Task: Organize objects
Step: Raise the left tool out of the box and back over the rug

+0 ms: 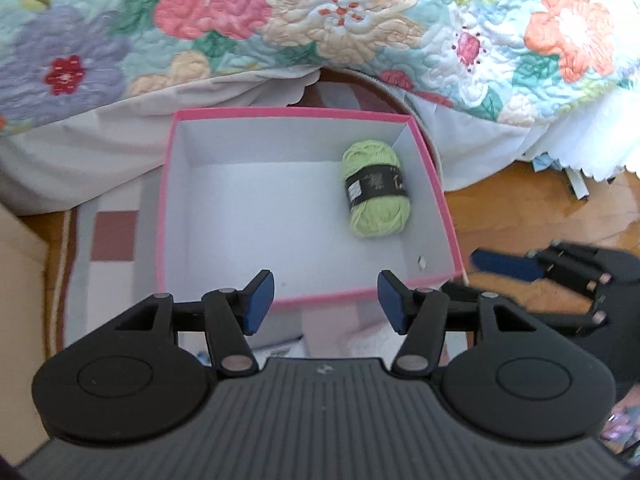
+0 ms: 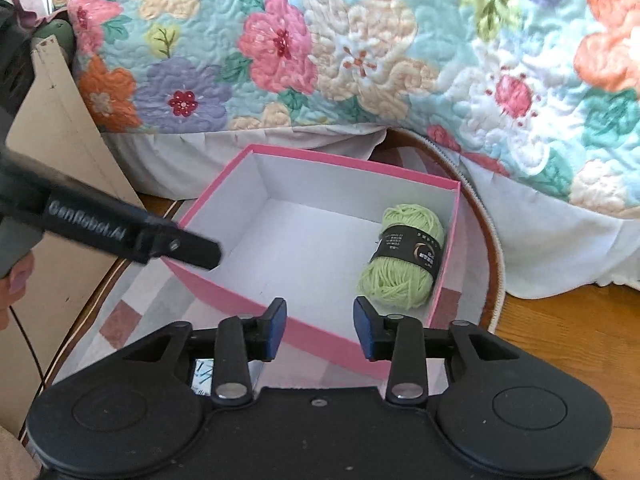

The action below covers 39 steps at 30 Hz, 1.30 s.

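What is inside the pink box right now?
Inside the pink box lies one ball of green yarn with a dark label, near the right wall. The rest of the white floor looks bare, though the near wall hides a strip of it in the right wrist view.

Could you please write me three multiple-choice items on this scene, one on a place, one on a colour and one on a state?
1. Where does the yarn ball lie?
A. On the rug beside the box
B. Inside the pink box, near its right wall
C. On the quilt

2. What colour is the yarn?
A. Light green
B. Red
C. Navy

3. How does the left gripper stand?
A. Shut on the yarn
B. Shut on the box rim
C. Open, nothing between its pads

Answers:
1. B, the yarn rests on the white box floor by the right wall.
2. A, its strands are light green under a black label.
3. C, the blue pads stand apart with only the box visible behind them.
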### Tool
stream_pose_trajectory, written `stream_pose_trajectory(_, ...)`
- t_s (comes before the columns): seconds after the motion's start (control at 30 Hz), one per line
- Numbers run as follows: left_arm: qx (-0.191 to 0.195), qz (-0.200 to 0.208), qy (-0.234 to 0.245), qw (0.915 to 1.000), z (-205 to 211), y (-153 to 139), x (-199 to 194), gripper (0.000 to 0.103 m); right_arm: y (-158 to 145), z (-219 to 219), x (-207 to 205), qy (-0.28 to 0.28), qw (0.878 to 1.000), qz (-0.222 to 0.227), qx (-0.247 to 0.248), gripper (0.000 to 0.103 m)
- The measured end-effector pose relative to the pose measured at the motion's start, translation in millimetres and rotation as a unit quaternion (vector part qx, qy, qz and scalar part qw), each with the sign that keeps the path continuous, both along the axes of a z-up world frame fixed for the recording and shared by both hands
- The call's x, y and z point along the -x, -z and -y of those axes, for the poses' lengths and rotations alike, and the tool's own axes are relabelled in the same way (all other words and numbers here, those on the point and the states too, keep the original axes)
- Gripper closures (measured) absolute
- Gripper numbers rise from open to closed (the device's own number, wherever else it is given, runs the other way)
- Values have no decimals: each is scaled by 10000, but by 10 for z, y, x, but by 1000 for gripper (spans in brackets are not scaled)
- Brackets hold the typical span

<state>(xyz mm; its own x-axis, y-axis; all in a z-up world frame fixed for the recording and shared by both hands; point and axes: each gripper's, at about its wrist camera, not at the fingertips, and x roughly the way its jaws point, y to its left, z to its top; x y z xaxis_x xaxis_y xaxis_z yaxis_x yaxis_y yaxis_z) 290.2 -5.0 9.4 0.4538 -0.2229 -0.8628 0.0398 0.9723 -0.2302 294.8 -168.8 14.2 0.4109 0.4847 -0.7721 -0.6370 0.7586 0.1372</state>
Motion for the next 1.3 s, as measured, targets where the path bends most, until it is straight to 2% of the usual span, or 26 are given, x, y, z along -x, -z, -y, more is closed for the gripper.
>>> stream_pose_trajectory(0.07, -84, -1, -23, 10000, -25, -89, 108, 47, -104, 25, 62, 30, 10000, 17, 10, 53)
stream_pose_trajectory(0.2, -198, 144, 20, 9997, -54, -299, 329, 41, -268, 83, 179, 47, 10000, 13, -12, 49)
stream_pose_trajectory(0.4, -517, 287, 379, 9975, 4, -535, 677, 39, -432, 152, 412, 72, 9999, 76, 15, 40)
stream_pose_trajectory(0.57, -676, 353, 450, 9961, -24, -640, 955, 35, -508, 169, 608, 14, 10000, 44, 19, 27)
stream_pose_trajectory(0.83, -648, 520, 384, 9958, -178, -734, 1293, 29, -603, 162, 883, -181, 9998, -3, 27, 24)
stream_pose_trajectory(1.03, -939, 738, 249, 9925, -326, -727, 1465, 20, -657, 152, 1068, -379, 9993, 20, 57, 23)
stream_pose_trajectory(1.17, -1052, 728, 202, 9916, -414, -663, 1525, 19, -670, 147, 1175, -503, 9987, 11, 92, 14)
stream_pose_trajectory(1.3, -1274, 692, 308, 9890, -395, -593, 1592, 16, -693, 132, 1289, -626, 9980, 27, 87, 12)
